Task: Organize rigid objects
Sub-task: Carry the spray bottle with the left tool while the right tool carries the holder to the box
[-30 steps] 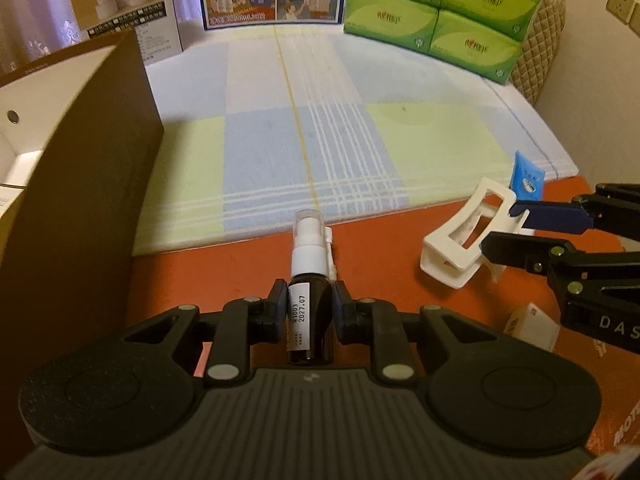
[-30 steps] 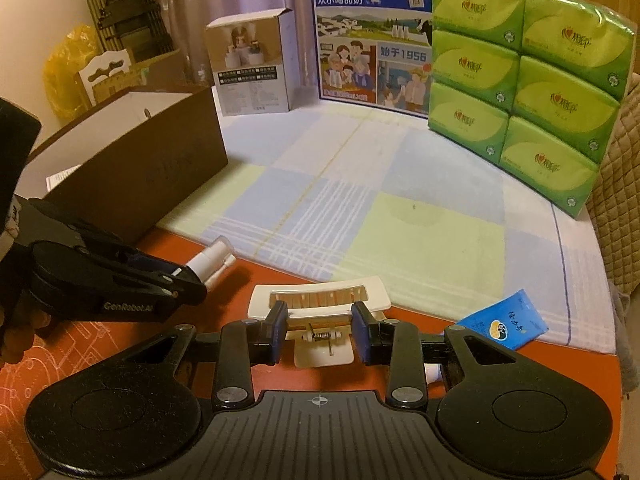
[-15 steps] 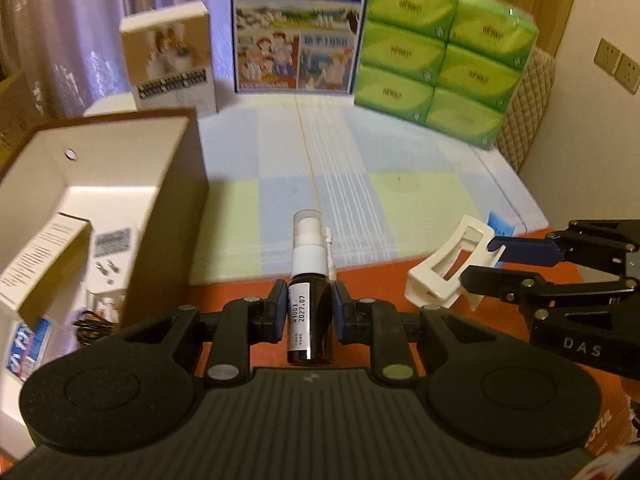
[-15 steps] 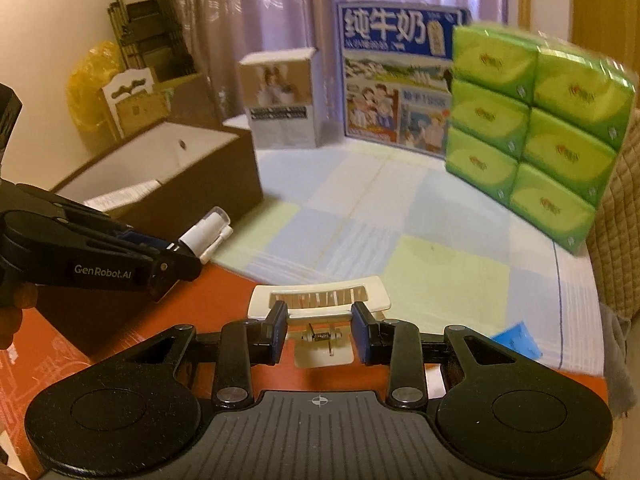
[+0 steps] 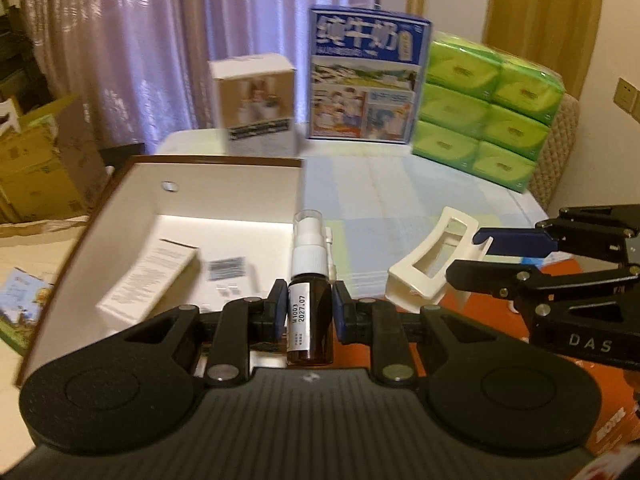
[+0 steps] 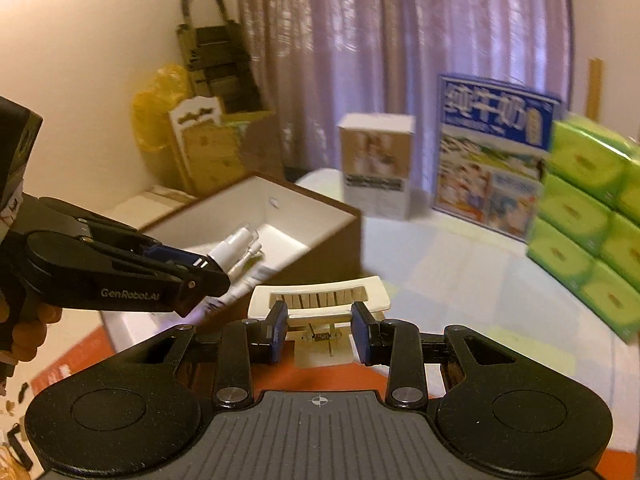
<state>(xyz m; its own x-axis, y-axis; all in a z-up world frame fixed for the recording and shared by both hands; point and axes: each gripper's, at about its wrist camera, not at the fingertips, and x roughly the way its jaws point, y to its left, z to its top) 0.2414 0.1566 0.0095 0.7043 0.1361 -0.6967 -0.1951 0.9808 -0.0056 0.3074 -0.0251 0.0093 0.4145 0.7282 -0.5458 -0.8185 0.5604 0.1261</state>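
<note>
Nearby, open brown storage box [image 5: 216,184] sits left; left gripper [image 5: 309,314] clamped on upright brown spray bottle [image 5: 310,320] beside its near wall, right gripper [image 6: 319,332] pinching cream hair claw clip [image 6: 320,300] between pads.

Open-topped brown box [image 5: 224,200] at ten o'clock of the left gripper [image 5: 310,312]: mouth unobstructed, but a white carton [image 5: 148,276] and small bits crowding its floor. Clear pastel cloth [image 5: 400,200] from twelve to one o'clock. Beyond it, blocked by a white box [image 5: 256,104], milk carton [image 5: 366,80] and green tissue packs [image 5: 484,116]. Right gripper [image 5: 468,256] with white clip [image 5: 432,264] barring three o'clock, near.
</note>
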